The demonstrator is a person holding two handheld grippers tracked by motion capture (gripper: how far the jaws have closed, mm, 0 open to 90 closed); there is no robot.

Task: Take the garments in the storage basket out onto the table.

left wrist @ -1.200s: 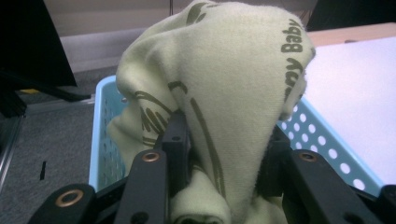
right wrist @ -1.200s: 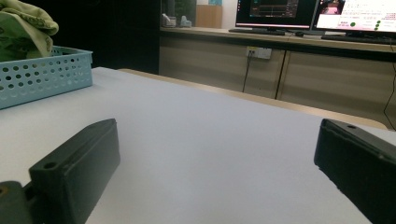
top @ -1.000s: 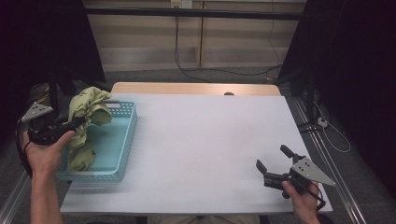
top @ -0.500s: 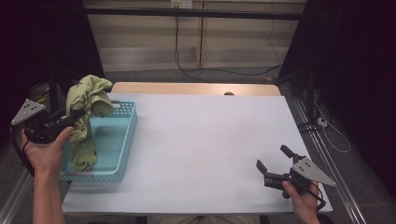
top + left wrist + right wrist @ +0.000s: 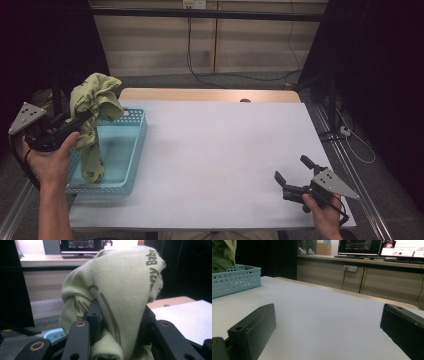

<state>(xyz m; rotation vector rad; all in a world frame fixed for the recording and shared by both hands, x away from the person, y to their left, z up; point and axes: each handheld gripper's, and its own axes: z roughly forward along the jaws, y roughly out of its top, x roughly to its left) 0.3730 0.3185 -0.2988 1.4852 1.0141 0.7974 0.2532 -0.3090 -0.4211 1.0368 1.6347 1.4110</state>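
White table [image 5: 220, 150] takes most of the high view, bare sheet running centre to right. Blue basket [image 5: 131, 150] sits at left of frame, on the table's left edge. Green cloth [image 5: 92, 107] hangs over it at upper left, long axis about vertical, lower tail dangling down into the basket. My left gripper [image 5: 75, 121] is clamped on the cloth's bunched upper part; cloth bulges between the jaws [image 5: 117, 290]. My right gripper [image 5: 292, 175] rests at lower right, jaws apart, nothing in them, well apart from the cloth. Left hand is nearer; open sheet lies rightward.
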